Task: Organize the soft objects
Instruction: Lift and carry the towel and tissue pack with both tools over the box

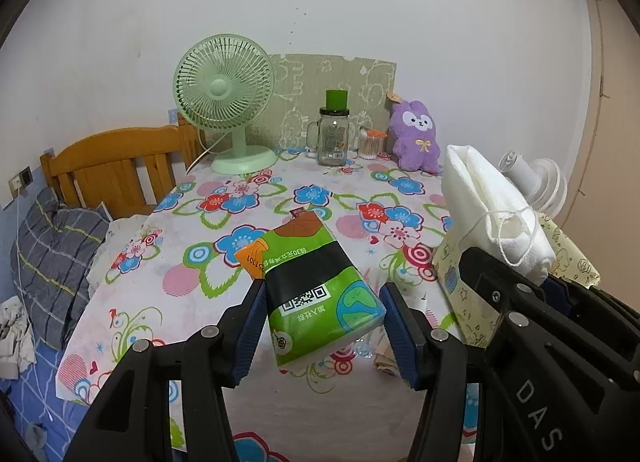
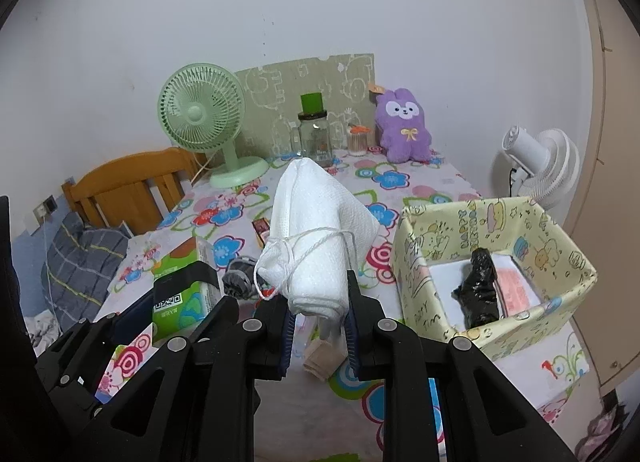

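My left gripper [image 1: 323, 290] is shut on a green tissue pack [image 1: 316, 262], its blue pads pressing both long sides, and holds it above the flowered tablecloth [image 1: 208, 221]. My right gripper [image 2: 320, 298] is shut on a white rolled bundle [image 2: 316, 221] tied with string, standing upright between the pads. The left wrist view shows that bundle [image 1: 488, 197] at the right. The right wrist view shows the tissue pack [image 2: 176, 298] at the left. A yellow patterned box [image 2: 420, 246] stands open to the right, with a black wrapped item [image 2: 480, 286] and flat packs inside. A purple plush [image 2: 404, 129] sits against the back wall.
At the back stand a green fan [image 1: 224, 89], a glass jar [image 1: 334, 137] with a green lid and a small swab jar [image 1: 368, 145]. A white fan [image 2: 536, 157] is beyond the box. A grey bundle [image 2: 238, 278] and a beige item [image 2: 320, 362] lie on the cloth. A wooden headboard [image 1: 112, 165] is left.
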